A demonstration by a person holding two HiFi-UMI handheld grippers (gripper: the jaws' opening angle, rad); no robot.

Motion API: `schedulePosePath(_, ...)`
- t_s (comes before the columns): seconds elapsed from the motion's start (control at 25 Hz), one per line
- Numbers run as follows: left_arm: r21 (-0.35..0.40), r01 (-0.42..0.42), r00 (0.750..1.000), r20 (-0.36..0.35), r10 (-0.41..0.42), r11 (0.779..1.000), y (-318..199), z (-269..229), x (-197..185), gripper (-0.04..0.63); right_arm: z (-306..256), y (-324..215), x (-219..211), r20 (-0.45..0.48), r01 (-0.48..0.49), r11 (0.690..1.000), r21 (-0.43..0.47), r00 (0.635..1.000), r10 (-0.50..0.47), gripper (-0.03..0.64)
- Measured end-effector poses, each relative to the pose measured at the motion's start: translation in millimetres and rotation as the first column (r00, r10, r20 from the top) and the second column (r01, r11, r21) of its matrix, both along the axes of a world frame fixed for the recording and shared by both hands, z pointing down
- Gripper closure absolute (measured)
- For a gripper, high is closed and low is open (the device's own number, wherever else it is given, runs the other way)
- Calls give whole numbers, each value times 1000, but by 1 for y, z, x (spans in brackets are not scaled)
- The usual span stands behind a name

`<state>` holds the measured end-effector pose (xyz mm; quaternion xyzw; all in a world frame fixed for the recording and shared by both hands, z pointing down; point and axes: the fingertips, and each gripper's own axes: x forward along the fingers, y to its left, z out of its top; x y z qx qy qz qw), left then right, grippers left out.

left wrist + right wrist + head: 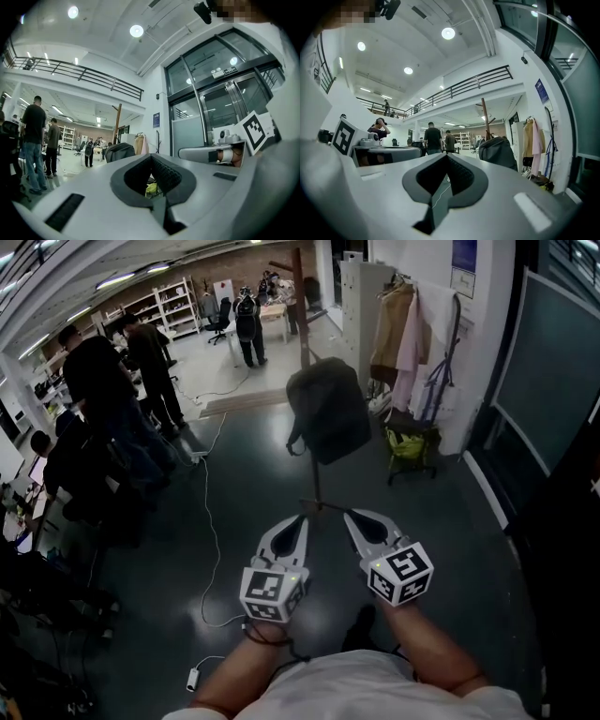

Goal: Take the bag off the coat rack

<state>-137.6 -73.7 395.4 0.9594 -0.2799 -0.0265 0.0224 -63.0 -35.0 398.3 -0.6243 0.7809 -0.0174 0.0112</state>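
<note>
Hanging on the coat rack well ahead of me, the dark bag rests against the pole, untouched. I judge this to be the approach step, since nothing is gripped yet. My left gripper and right gripper hover side by side low in front of me, well short of the bag. Each has its jaws closed together with nothing between them. Next I would need to move in, part the jaws of at least one gripper, find the strap or loop where it hooks on, and lift it clear. Coats hang off to the right.
</note>
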Motion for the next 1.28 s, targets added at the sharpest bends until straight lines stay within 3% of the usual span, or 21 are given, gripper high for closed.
schedulePosePath(0.32,30,66,998,15,-66,997,-112,-8,108,588,-15,-122,118,-30,81,996,25,996,-80,620)
schedulePosePath(0.6,24,130,991,22,-131,991,-195,-6,181,588,-39,-226,198,-132,193,981,-11,972,-193,603)
schedulePosePath(0.92,-2,176,984,20,-176,984,-296,5,215,588,-57,-364,234,-278,251,966,-69,925,-260,545)
schedulePosePath(1.16,-15,159,987,7,-159,987,-381,7,224,588,-72,-479,254,-427,189,979,-81,881,-205,537)
schedulePosePath(1.28,-21,149,989,8,-149,989,-426,7,223,588,-71,-536,261,-447,157,982,-102,875,-186,536)
